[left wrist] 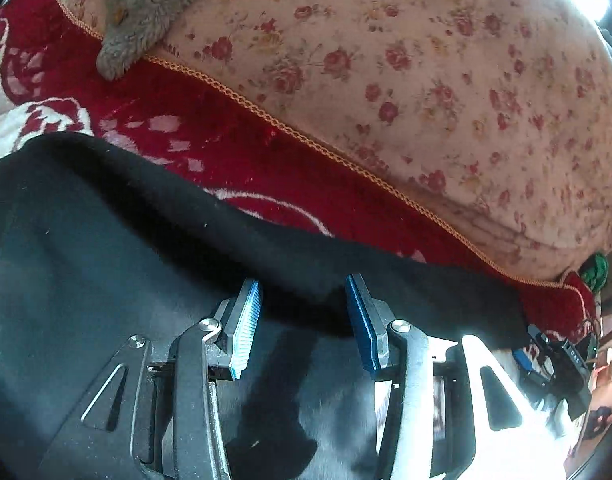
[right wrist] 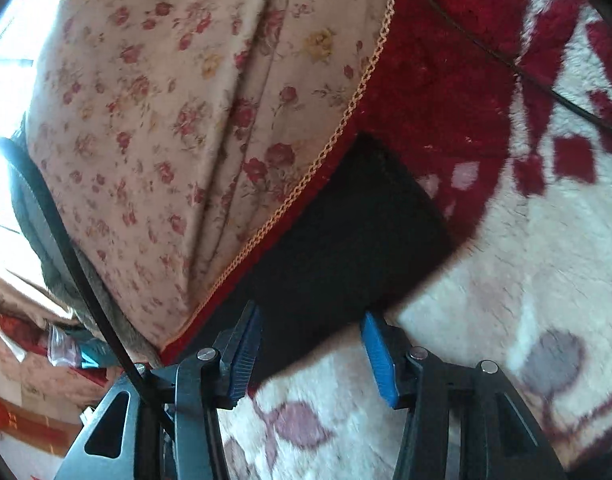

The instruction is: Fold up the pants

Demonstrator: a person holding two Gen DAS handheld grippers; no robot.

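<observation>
The black, soft-fabric pants (left wrist: 105, 240) are lying spread on a red and cream plush blanket with a large flower pattern (left wrist: 241, 148). In the left wrist view they are filling the lower left and stretching as a dark band toward the lower right, their far edge curving across the red part of the blanket. The left gripper (left wrist: 301, 320) is sitting over this dark cloth with its 2 blue-padded fingers (left wrist: 245, 328) spread apart; nothing is pinched between them, and the pants edge is running just past the fingertips. Whether the pads are touching the fabric cannot be told.

In the right wrist view, 1 end of the pants (right wrist: 346, 248) is showing as a dark, roughly rectangular flap lying on the blanket (right wrist: 506, 280), its far corner on the red area and its near edge on the cream pile. The right gripper (right wrist: 312, 344) is also released, its 2 blue pads (right wrist: 380, 360) standing wide, with the near edge of the flap reaching in between the fingertips.

Beyond the pants, a pale pink quilt printed with small red roses (left wrist: 426, 80) is bulging up, bordered by an orange braided cord trim (left wrist: 306, 140) where it meets the blanket. A grey fluffy fleece piece (left wrist: 145, 8) is resting on the quilt at the upper left of the left view. A thin black cable (right wrist: 506, 60) is crossing the red part of the blanket in the right view.
</observation>
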